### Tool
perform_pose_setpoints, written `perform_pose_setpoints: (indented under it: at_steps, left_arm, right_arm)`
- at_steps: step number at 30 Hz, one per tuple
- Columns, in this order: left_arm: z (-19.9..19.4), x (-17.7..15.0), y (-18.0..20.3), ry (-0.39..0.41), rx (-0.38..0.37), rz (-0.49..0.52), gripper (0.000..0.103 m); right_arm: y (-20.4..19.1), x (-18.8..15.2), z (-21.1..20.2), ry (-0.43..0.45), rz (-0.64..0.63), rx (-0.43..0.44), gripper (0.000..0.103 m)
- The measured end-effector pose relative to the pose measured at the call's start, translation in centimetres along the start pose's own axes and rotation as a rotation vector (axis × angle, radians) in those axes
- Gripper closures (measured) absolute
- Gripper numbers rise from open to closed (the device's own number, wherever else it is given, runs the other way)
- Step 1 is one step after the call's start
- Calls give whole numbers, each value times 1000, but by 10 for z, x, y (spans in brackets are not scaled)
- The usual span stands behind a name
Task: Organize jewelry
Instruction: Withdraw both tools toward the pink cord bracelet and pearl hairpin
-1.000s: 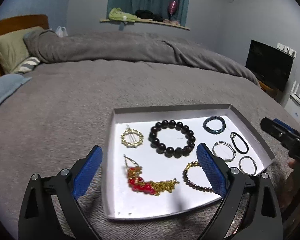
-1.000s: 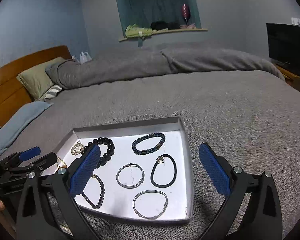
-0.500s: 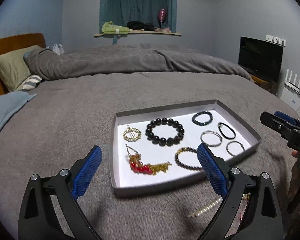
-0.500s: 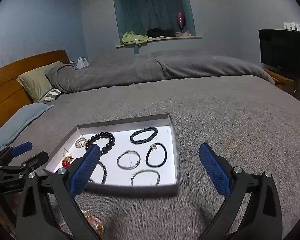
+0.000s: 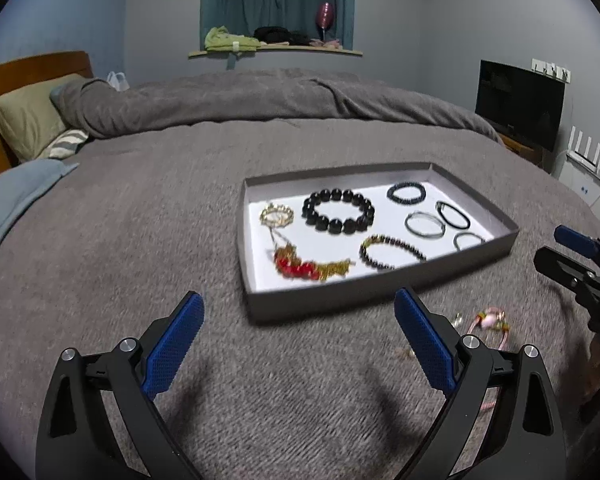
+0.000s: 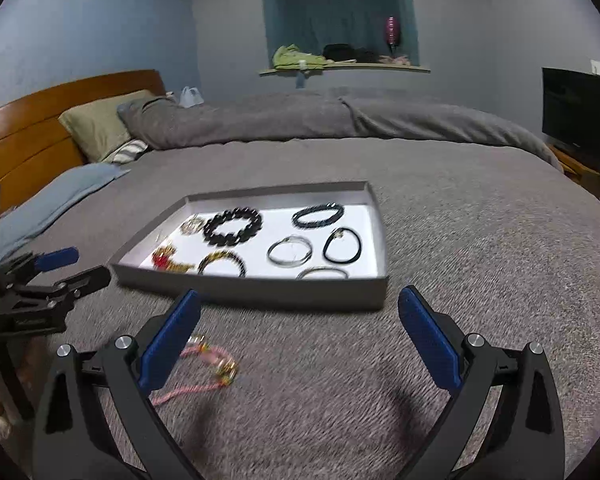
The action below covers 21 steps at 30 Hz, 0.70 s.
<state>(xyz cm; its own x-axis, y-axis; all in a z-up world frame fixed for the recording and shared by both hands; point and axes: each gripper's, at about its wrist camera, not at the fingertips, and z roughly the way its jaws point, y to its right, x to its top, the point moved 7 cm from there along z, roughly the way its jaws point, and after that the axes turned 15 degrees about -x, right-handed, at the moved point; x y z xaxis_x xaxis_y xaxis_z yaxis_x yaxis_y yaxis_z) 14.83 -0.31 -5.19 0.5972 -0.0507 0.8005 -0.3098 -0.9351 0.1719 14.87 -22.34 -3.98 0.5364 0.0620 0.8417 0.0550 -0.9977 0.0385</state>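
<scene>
A grey tray (image 5: pixel 380 286) with a white floor lies on the grey bed cover; it also shows in the right wrist view (image 6: pixel 260 294). It holds several bracelets, among them a black bead bracelet (image 5: pixel 338 211) (image 6: pixel 233 226), a gold ring piece (image 5: pixel 276 215) and a red and gold piece (image 5: pixel 306 267). A pink cord piece with gold charms (image 6: pixel 204 364) (image 5: pixel 490 320) lies on the cover in front of the tray. My left gripper (image 5: pixel 298 344) is open and empty, short of the tray. My right gripper (image 6: pixel 300 340) is open and empty, the cord beside its left finger.
The bed cover (image 5: pixel 140 220) stretches all round the tray. A rolled duvet (image 5: pixel 260 100) and pillows (image 5: pixel 24 116) lie at the far side by a wooden headboard (image 6: pixel 40 128). A black TV (image 5: pixel 518 102) stands at the right.
Both grippers have pulled back and away from the tray, which now sits farther off. The pink cord piece on the cover has come into view. Both stay open.
</scene>
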Motion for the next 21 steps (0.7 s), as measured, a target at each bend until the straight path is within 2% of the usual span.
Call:
perform_pose_setpoints:
  at_steps: [5,14,18,21]
  left_arm:
    - [7,-15,-3,-47,-44,-45,8]
    - [14,-24,-6,-80,-26,-45,8]
    - [17,-25,-4,-86,-31,-36,8]
    - [19,-26,-1,-94,-33,-25,8]
  right_arm:
    - [-11,-15,-1,-27,-47,26,5]
    - [-20,-24,-2,-46,-86,65,6]
    - [-32,-29,-1,-62,-142,99,16]
    - [-40,-35,3,-92,-179,112,32]
